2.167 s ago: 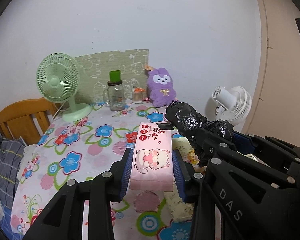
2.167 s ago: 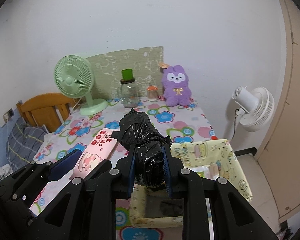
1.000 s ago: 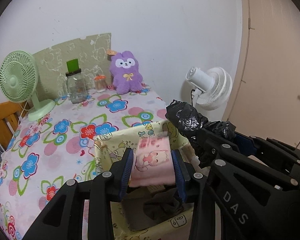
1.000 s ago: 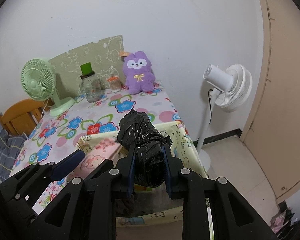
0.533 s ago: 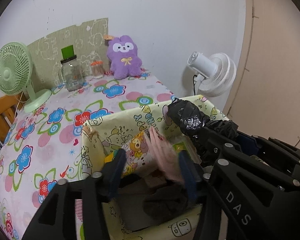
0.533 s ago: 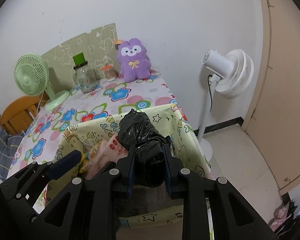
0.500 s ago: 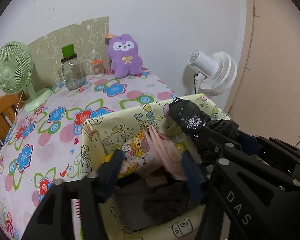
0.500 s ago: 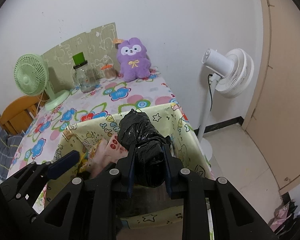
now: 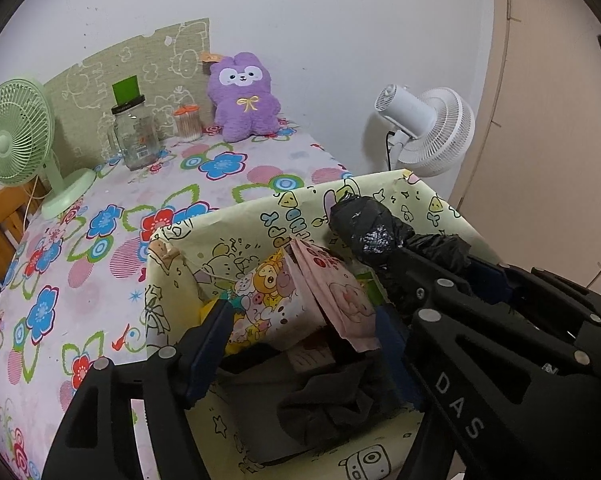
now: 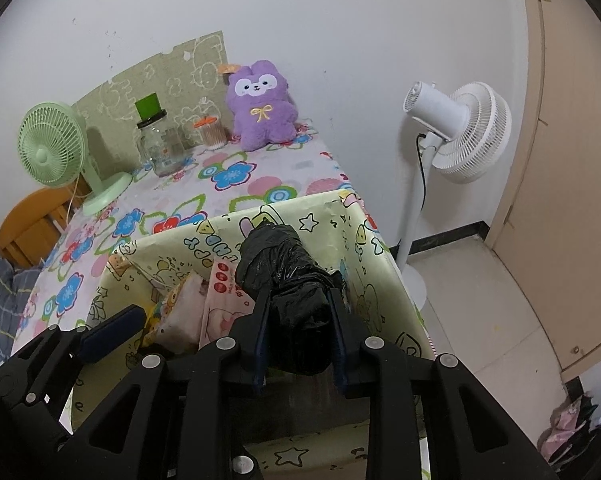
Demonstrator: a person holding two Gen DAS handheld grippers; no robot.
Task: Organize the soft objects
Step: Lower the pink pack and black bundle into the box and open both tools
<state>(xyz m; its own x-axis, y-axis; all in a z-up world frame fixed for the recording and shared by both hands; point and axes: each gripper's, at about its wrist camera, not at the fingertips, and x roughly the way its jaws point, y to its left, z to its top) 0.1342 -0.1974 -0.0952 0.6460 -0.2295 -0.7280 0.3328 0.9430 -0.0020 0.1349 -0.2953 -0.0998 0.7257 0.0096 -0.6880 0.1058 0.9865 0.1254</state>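
Observation:
A yellow cartoon-print fabric bin [image 9: 240,216] [image 10: 300,208] stands at the near edge of the flowered table. My left gripper [image 9: 302,320] hangs over its inside and its jaws are opening. The pink tissue pack [image 9: 332,292] [image 10: 220,300] stands loose between them, tilted against a cartoon-print pack [image 9: 260,304], and no pad presses on it. Dark cloth [image 9: 332,396] lies at the bin's bottom. My right gripper [image 10: 298,296] holds a crumpled black plastic bag bundle [image 10: 288,272] [image 9: 368,228] over the bin's right side. Its jaws are beginning to ease, but the pads still touch the bag.
A purple plush rabbit [image 9: 242,96], a glass jar [image 9: 134,136] and a green desk fan [image 9: 16,136] stand along the table's far edge. On the floor to the right of the bin is a white pedestal fan [image 10: 456,132]. A wooden chair [image 10: 28,224] is at the left.
Both grippers came from over the table down to the bin. The left jaws spread and let go of the pink pack, which tipped sideways into the bin. The right still carries the black bag.

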